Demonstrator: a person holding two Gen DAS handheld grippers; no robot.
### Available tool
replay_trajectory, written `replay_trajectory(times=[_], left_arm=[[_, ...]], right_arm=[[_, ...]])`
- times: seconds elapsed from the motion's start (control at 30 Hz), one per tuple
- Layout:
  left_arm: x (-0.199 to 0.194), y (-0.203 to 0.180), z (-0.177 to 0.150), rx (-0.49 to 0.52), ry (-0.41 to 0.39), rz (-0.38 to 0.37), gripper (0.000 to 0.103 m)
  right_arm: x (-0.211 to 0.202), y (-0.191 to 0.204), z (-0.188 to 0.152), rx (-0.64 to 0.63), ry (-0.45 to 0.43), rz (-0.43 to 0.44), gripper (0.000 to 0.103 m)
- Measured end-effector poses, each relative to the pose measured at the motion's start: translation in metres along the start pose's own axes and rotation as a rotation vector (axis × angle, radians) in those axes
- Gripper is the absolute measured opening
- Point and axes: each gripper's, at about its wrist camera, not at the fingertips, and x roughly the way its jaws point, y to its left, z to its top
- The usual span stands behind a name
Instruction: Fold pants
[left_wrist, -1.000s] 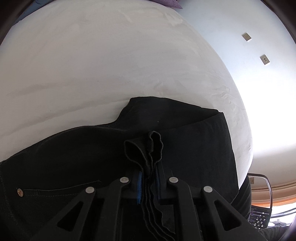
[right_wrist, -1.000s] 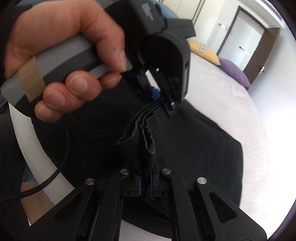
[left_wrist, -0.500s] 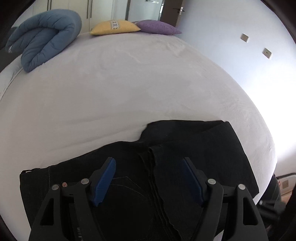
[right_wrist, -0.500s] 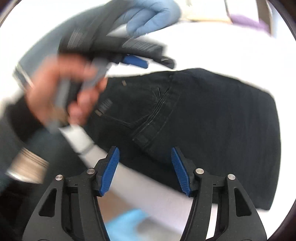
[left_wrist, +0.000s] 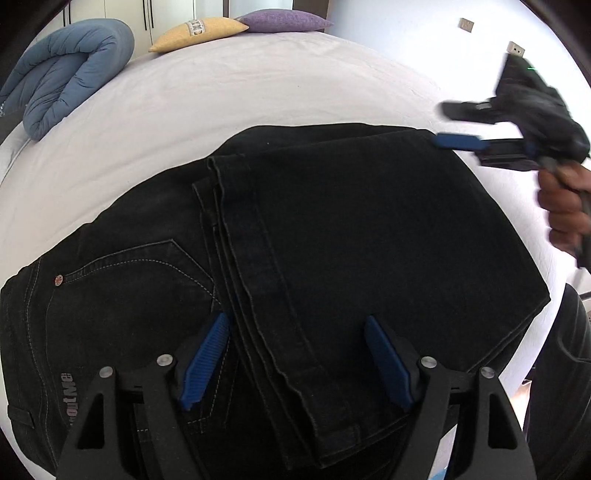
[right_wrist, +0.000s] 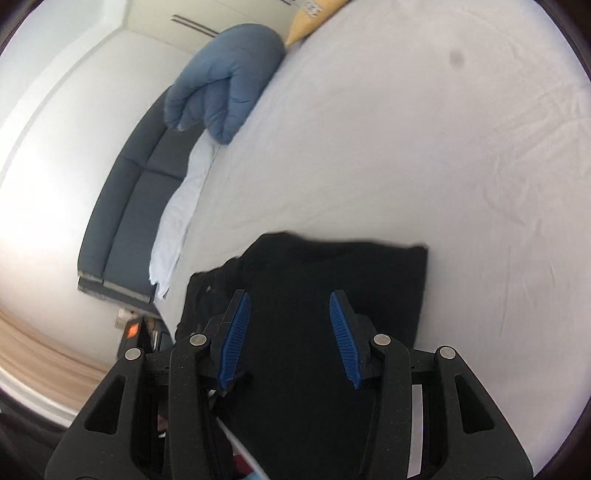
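Note:
Black jeans (left_wrist: 332, 229) lie folded flat on the white bed (left_wrist: 258, 85), leg ends laid over the seat with its back pocket (left_wrist: 140, 273). My left gripper (left_wrist: 295, 362) hovers just above the stacked hems near the front edge. Its jaws are opening, and the hems run between the blue pads (left_wrist: 207, 358) without being pressed. My right gripper (left_wrist: 443, 125), held by a hand (left_wrist: 561, 210), hangs at the jeans' far right corner. In the right wrist view the right gripper (right_wrist: 291, 336) is above the jeans (right_wrist: 332, 273), jaws closing with nothing pinched.
A rolled blue duvet (left_wrist: 70, 70), a yellow pillow (left_wrist: 199, 31) and a purple pillow (left_wrist: 280, 20) lie at the bed's far end. A dark sofa (right_wrist: 136, 206) stands beside the bed above a wooden floor (right_wrist: 40, 358). The bed's edge runs close on the right.
Both grippers were shut on the bunched hems and have let go. The jeans now lie flat. The right gripper swung away to the jeans' right side; the left drew back.

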Motion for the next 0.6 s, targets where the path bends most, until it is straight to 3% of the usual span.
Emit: replay_trajectory(times=[0.07,0.1,0.2,0.37,0.6], left_arm=[[0.002,-0.001,0.002,-0.004,0.005,0.003,0.079],[0.003,-0.002,0.003,-0.004,0.006,0.005,0.079],[0.004,0.0,0.002,-0.008,0.001,-0.001,0.079],[-0.006,0.012,-0.01,0.008,-0.001,-0.001,0.079],[-0.004,0.007,-0.022,0.005,-0.022,0.006,0.081]], right_arm=[[0.019,-0.022,0.007,0.044,0.043,0.0,0.042],[0.011,-0.048,0.006,0.066,0.054,0.006,0.036],[0.007,-0.058,-0.011,0.061,0.047,0.039,0.033],[0.007,-0.036,-0.076,0.003,0.126,0.057,0.033],[-0.022,0.0,-0.16,-0.056,0.129,0.049,0.033]])
